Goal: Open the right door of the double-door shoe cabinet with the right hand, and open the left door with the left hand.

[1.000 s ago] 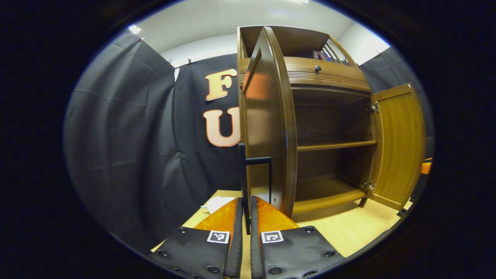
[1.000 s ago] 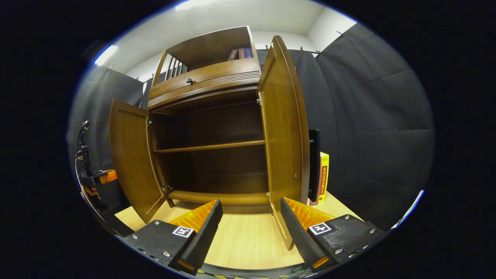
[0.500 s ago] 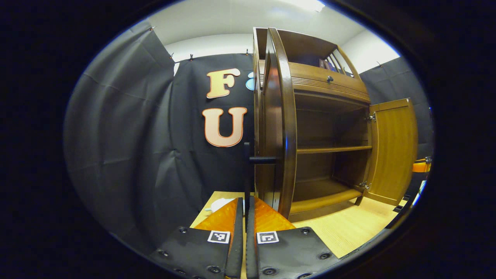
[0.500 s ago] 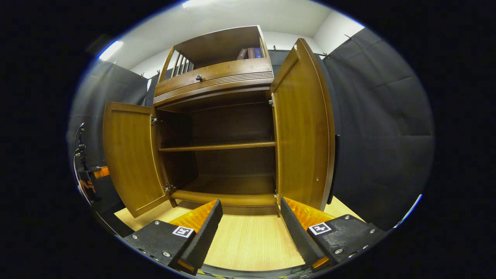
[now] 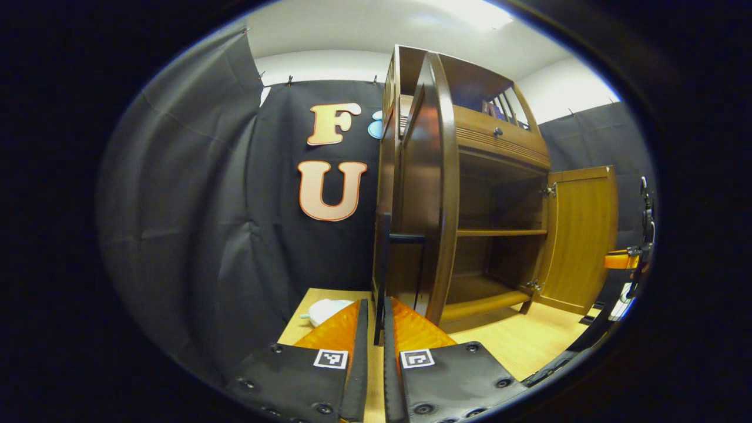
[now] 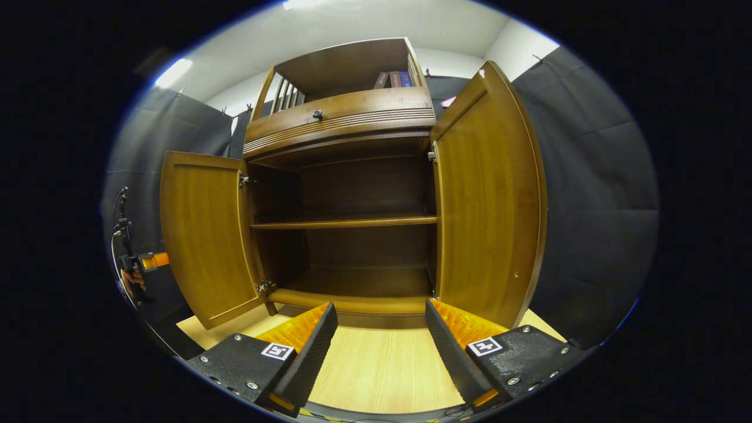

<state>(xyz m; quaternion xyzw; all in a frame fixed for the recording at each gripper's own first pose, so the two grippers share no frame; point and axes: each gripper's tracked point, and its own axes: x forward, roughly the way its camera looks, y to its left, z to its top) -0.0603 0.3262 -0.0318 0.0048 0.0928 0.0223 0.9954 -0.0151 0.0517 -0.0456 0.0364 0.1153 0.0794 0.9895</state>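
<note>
With both doors swung wide, the shoe cabinet (image 6: 352,194) sits at the desk's (image 6: 376,370) back edge. L gripper (image 5: 376,329) fingers pinch the left door's (image 5: 426,194) black handle (image 5: 385,264). R gripper (image 6: 380,329) fingers spread, holding nothing, w/ right door (image 6: 487,200) just beyond.

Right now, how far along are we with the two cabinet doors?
Done: the right door stands wide open and the right gripper hangs open, clear of it. In hand: the left gripper is closed on the black handle of the left door, which in the right gripper view is swung well out. Left: release that handle; both shelves are already exposed.
</note>
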